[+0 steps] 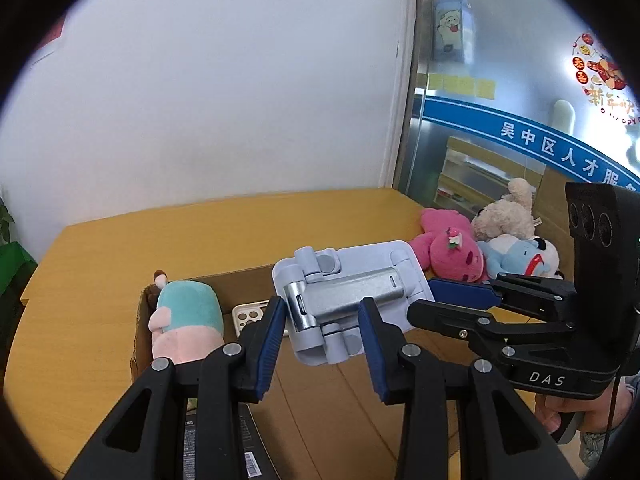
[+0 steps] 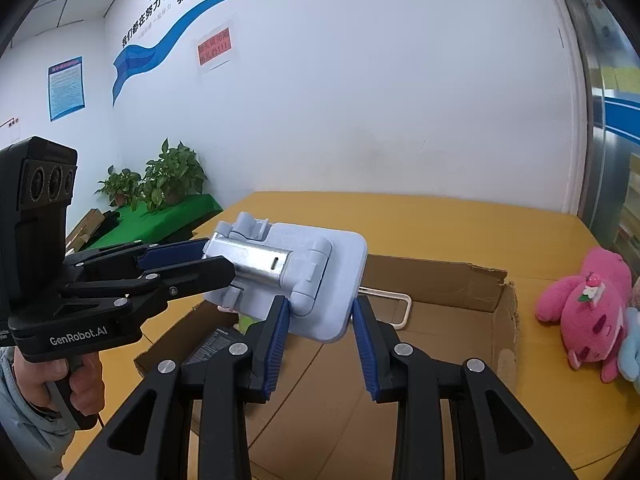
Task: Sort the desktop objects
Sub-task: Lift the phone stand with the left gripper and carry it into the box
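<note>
A pale blue folding phone stand (image 1: 348,300) with a metal arm is held in the air above an open cardboard box (image 1: 320,392). My left gripper (image 1: 322,320) grips its metal end between the blue pads. My right gripper (image 1: 444,300) grips the stand's base plate from the right. In the right wrist view the stand (image 2: 304,276) sits between my right gripper's (image 2: 320,308) pads, and the left gripper (image 2: 200,260) clamps its far metal end. The box (image 2: 460,292) lies under both.
In the box are a teal and pink plush (image 1: 186,324), a white phone case (image 1: 250,314) and a black packet (image 2: 212,344). A pink plush (image 1: 452,250), a cream plush (image 1: 504,216) and a blue-white plush (image 1: 524,254) lie on the yellow table (image 1: 92,300) to the right.
</note>
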Demonstrator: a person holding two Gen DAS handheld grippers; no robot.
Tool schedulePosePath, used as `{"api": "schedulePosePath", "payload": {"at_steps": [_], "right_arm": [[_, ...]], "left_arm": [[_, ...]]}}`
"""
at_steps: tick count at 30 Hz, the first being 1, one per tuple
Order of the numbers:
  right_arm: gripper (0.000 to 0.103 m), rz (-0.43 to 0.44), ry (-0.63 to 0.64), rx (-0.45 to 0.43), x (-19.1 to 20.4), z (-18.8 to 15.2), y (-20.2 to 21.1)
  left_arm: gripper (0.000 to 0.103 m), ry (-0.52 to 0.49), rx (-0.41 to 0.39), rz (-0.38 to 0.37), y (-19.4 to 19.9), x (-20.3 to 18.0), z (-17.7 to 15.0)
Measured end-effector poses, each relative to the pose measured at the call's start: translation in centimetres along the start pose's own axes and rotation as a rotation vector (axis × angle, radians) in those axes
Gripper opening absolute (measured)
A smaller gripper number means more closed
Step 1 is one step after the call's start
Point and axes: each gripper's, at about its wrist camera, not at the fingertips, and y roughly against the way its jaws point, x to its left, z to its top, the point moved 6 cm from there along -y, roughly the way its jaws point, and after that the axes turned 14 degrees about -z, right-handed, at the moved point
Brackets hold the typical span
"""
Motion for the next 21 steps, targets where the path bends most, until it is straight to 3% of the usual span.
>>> {"api": "schedulePosePath", "payload": {"at_steps": [8,17,21], "right_arm": [[0.032,0.051,0.018,0.179,-1.4,0.0,-9.4],[0.032,0.079,-0.027,0.445,-2.7,-5.7,-18.0],[0.032,0.086,-0.046,0.535,-2.7,-7.8,-20.1]], "left_arm": [[0.037,0.151,0.179,-0.041,-7.1,5.2,-2.8],[0.037,0.275,0.449,-0.012,-13.3,7.9,-7.5],[0.037,0.326,0.521,0.000,-14.8,8.6,-8.8]]}}
